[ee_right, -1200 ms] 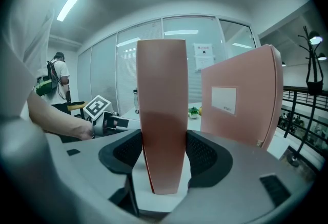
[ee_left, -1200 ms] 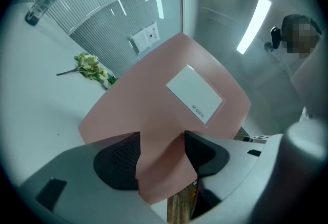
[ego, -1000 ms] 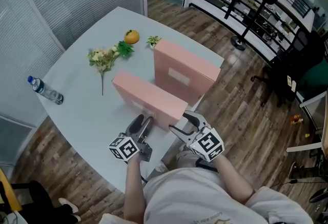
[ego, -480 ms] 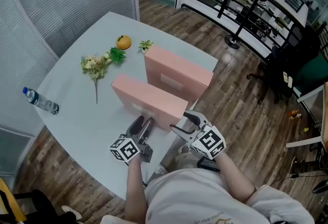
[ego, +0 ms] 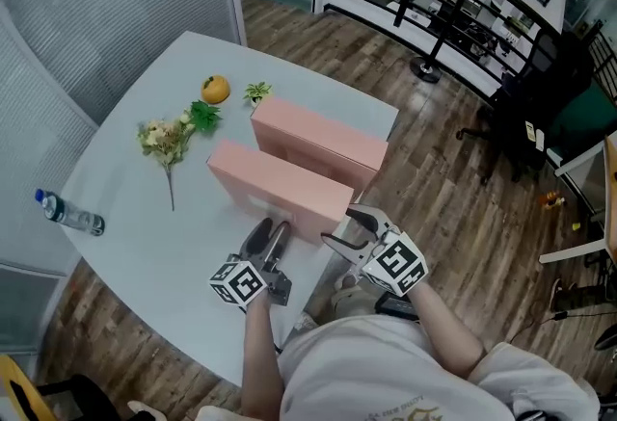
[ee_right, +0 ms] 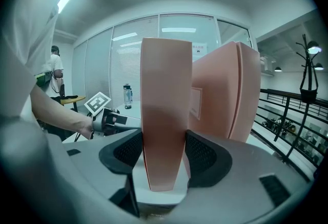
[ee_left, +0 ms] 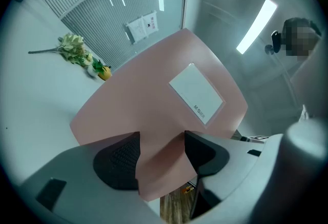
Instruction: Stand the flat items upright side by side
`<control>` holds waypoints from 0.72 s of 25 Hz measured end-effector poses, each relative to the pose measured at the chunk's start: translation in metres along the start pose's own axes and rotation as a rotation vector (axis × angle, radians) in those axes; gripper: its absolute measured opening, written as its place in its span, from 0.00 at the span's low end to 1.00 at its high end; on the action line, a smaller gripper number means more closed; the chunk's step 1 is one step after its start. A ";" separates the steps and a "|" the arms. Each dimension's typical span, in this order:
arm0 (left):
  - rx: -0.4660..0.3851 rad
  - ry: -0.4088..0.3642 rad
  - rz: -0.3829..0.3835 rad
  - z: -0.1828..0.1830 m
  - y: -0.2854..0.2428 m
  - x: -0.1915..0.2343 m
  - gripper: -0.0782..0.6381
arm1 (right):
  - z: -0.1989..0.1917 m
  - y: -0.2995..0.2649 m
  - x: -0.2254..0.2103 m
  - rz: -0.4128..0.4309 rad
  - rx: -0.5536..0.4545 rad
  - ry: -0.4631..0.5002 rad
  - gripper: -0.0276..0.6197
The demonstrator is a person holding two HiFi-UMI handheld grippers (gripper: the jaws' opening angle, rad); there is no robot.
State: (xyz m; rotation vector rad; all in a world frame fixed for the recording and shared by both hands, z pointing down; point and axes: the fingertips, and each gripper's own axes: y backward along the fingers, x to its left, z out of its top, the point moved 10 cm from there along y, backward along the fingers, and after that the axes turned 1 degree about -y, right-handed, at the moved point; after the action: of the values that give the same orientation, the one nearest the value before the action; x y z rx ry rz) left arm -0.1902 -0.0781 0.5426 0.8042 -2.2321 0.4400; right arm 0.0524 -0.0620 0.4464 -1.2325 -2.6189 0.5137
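Left claw [ego: 266, 236] and right claw [ego: 349, 228] are both clamping the near pink box [ego: 280, 186]. Each is holding its jaws wide, with the pads pressing the box's two broad faces. The left one is gripping at the side toward the person, the right one at the box's right end. This box is standing on a long edge on the pale bench [ego: 145, 246], just in front of the far pink box [ego: 318, 138], which is also standing on edge. Both boxes are staying closed, hiding any contents. Beyond them a flower sprig [ego: 166, 137] and an orange [ego: 215, 88] are lying together. A water bottle [ego: 69, 214] is lying well apart at the left.
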 end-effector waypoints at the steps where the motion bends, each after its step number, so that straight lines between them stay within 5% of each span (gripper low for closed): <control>1: 0.001 0.002 -0.002 0.000 -0.002 -0.001 0.48 | 0.000 0.001 -0.002 -0.003 0.002 -0.001 0.47; 18: 0.026 0.012 -0.044 -0.005 -0.033 -0.004 0.48 | -0.005 0.012 -0.024 -0.045 0.021 -0.010 0.47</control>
State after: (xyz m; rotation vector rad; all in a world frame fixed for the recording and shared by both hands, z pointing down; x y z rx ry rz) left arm -0.1642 -0.0983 0.5455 0.8609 -2.1975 0.4524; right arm 0.0773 -0.0723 0.4454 -1.1643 -2.6363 0.5390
